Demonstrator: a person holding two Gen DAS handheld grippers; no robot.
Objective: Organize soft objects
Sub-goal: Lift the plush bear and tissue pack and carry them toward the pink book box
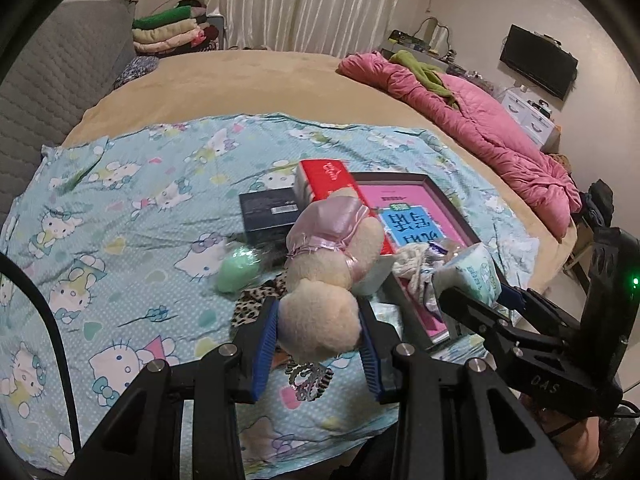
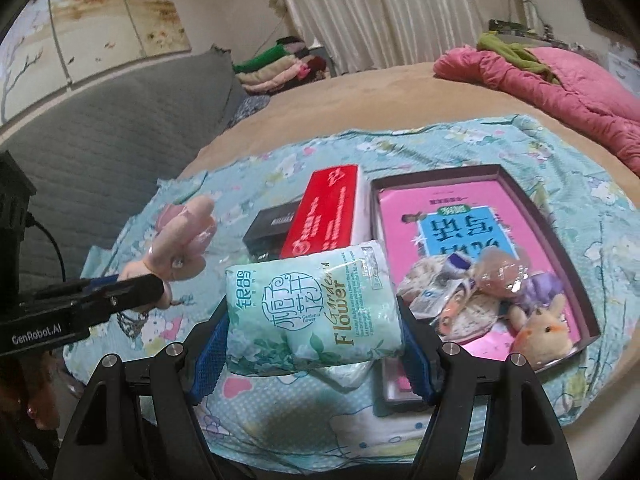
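So the cream plush toy [image 1: 320, 312] is pinched between the blue pads of the left claw [image 1: 318, 330], held up off the bed. It's fuzzy and pale, round where the pads squeeze it, with a shiny pink satin dress or hood [image 1: 330, 222] tied with a ribbon further out. Something silvery and lacy [image 1: 310, 378] dangles under it.

The other soft thing is a tissue pack [image 2: 312, 308], mint green plastic with a floral print and "Gardenia Flower" on it, a bit puffy and crinkled. The right claw [image 2: 314, 344] has it clamped across its width, jaws fairly wide because the pack is wide, and it's lifted above the sheet too.

Right behind the pack sits a dark shallow box lid or tray [image 2: 532, 216] with a pink book [image 2: 472, 216] lying in it, and at the near end of that tray a little pile: a small tan bunny plush [image 2: 544, 334], a purple soft thing [image 2: 538, 286], and some crumpled printed cloth [image 2: 432, 288]. Beside the tray on its left are a red carton [image 2: 328, 204] and a black box [image 2: 272, 226].

On the sheet near the plush there's a pale green puff [image 1: 236, 270] and a leopard-print scrap [image 1: 256, 300].

Everything's on a light blue cartoon-cat sheet [image 1: 120, 208] spread over a tan bed [image 1: 240, 80], pink quilt [image 1: 480, 120] bunched at the far right side
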